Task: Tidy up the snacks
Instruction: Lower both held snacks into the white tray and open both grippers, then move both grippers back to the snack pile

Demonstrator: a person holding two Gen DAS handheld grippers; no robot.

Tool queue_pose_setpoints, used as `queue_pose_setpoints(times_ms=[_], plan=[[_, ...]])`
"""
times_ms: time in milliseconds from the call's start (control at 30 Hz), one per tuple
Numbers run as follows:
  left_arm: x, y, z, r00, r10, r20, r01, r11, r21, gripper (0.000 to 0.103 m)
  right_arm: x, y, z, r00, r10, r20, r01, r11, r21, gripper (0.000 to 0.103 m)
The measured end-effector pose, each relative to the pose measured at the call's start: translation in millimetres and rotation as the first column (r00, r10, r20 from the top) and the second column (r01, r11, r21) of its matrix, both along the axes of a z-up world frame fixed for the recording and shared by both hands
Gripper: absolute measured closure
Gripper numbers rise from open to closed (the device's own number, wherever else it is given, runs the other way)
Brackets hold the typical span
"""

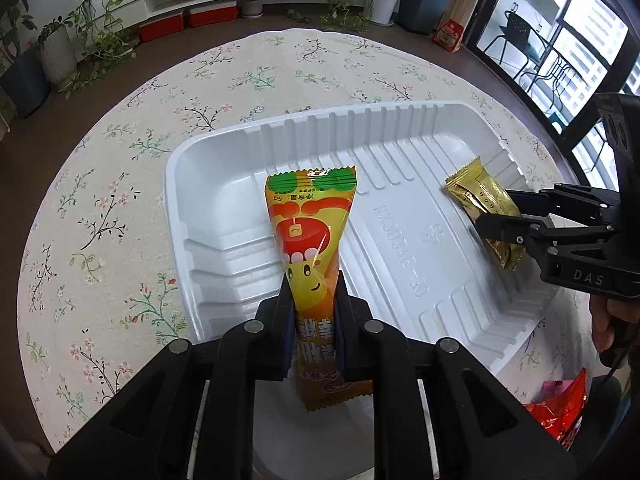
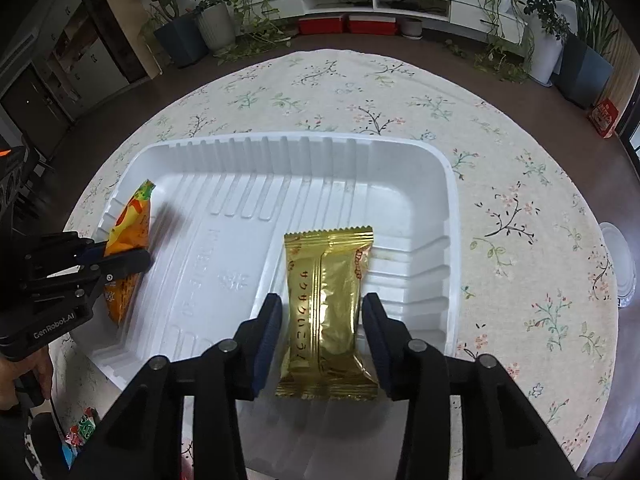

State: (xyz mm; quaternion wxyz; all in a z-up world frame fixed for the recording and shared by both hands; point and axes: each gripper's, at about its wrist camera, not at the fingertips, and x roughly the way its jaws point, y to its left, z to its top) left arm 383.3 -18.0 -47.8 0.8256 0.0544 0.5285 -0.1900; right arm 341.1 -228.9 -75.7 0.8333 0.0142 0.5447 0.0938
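Left wrist view gives me the widest read: a round table under a floral tablecloth (image 1: 120,184), and on it the white ribbed plastic tray (image 1: 224,148) that both snacks are headed for. My left gripper (image 1: 314,320) is clamped on the lower half of an orange and yellow snack stick packet (image 1: 308,240), pads pressed against its sides, the packet's crimped top hanging out over the tray's left part. I judge it has not been set down yet. On the other side, my right gripper (image 2: 320,332) has its jaws parted, with daylight between each pad and the gold foil biscuit packet (image 2: 326,304), which seems to lie on the tray floor at the right-hand side near the stepped wall. I judge that drop as done, or nearly so. To finish well, I would lift the right gripper straight up along its own line so neither pad drags the foil sideways. For the left, I would lower until the packet's far end rests on the tray floor, lay it flat parallel to the gold one, then part the pads and back out without twisting. The slim packet is light and slippery, so a quick release could let it skid against the ribs. More red snack wrappers (image 1: 560,412) wait at the table edge beside the hand (image 1: 604,320) holding the right gripper.
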Motion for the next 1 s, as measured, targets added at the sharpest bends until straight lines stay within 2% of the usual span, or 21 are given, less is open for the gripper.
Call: queue_pose_setpoints(times_ms=[67,133,200,400,467,567,600,667,733,800,900,967,1000], plan=[[0,2,3,1.0,0.011,0.014,-0.011,1.0,-0.005,0.075,-1,-1,0,1.0,0.0,0.003,0.0,1.0,-0.004,0.053],[-2,5,8,0.999,0.019,0.03,-0.018,1.0,-0.022,0.043,-2,-1,0,1.0,-0.002,0.006,0.002,1.0,-0.009,0.052],[-5,6,16,0.999,0.024,0.048,-0.023,0.999,-0.033,0.034,-3,-3,4,1.0,-0.002,0.014,0.002,1.0,-0.005,0.052],[-20,25,50,0.992,0.081,0.102,-0.069,0.991,-0.111,0.033,-14,-13,36,0.995,0.0,0.1,0.0,1.0,-0.002,0.049],[-35,34,67,0.988,0.082,0.133,-0.061,0.987,-0.15,0.028,-24,-18,55,0.991,-0.011,0.136,0.009,1.0,0.014,0.044],[-71,50,96,0.978,0.078,0.192,-0.035,0.975,-0.22,0.01,-48,-25,83,0.981,-0.018,0.193,0.009,0.999,0.048,0.034],[-83,53,105,0.975,0.077,0.209,-0.025,0.97,-0.24,0.001,-62,-28,94,0.976,-0.021,0.217,0.007,0.998,0.067,0.031],[-116,64,120,0.959,0.083,0.272,-0.008,0.964,-0.265,0.0,-87,-33,110,0.968,-0.031,0.248,0.004,0.994,0.108,0.025],[-151,73,131,0.936,0.082,0.341,0.005,0.969,-0.248,0.0,-118,-36,122,0.96,-0.049,0.276,0.002,0.986,0.168,0.02],[-187,82,134,0.921,0.1,0.377,-0.008,0.971,-0.237,0.0,-152,-40,126,0.957,-0.074,0.282,0.007,0.973,0.231,0.018],[-225,97,125,0.928,0.156,0.339,-0.073,0.967,-0.245,0.0,-194,-43,126,0.941,-0.109,0.322,0.028,0.969,0.245,0.018],[-244,107,114,0.938,0.222,0.265,-0.154,0.955,-0.253,0.0,-216,-45,125,0.923,-0.159,0.351,0.088,0.974,0.211,0.018],[-255,112,106,0.942,0.254,0.218,-0.194,0.945,-0.262,0.0,-229,-48,124,0.914,-0.191,0.357,0.114,0.967,0.227,0.018]])
